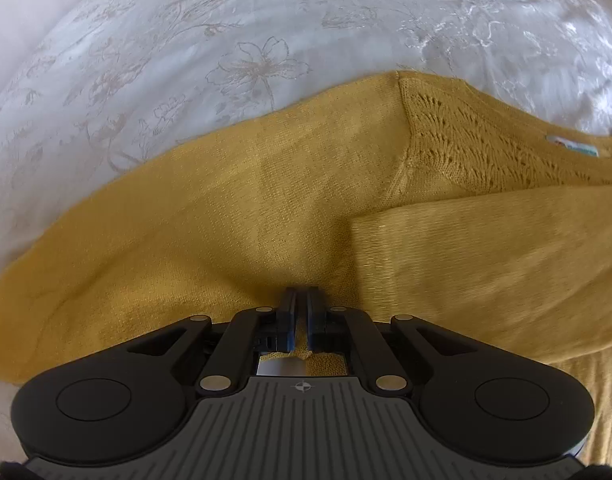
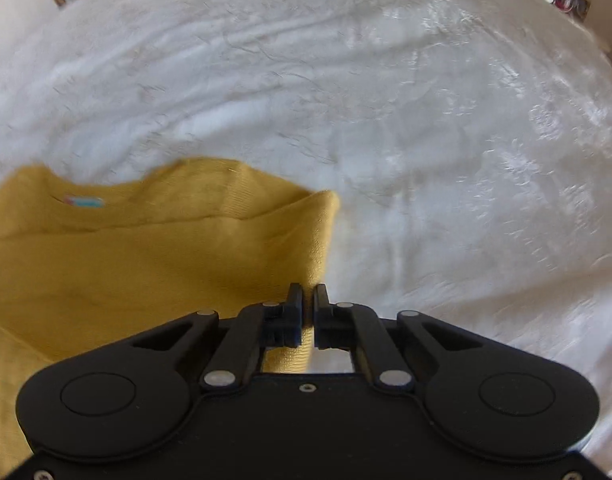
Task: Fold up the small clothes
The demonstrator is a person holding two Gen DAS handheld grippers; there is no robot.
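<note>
We pinch a fold of the mustard knit sweater in our closed left gripper. Our right gripper clamps its right edge at lower centre. The sweater lies on the white floral bedspread, neck label at right.

Left claw points steeply down, jaws clamped on yellow sweater fabric; right claw likewise angled, jaws closed on its edge.

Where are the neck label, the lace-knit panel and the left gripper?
neck label (image 1: 572, 147), left wrist view, middle of the white-and-teal tag inside the collar.
lace-knit panel (image 1: 477, 148), left wrist view, openwork part of the yellow sweater.
left gripper (image 1: 302, 300), left wrist view, between the fingertips, shut on yellow fabric.
</note>
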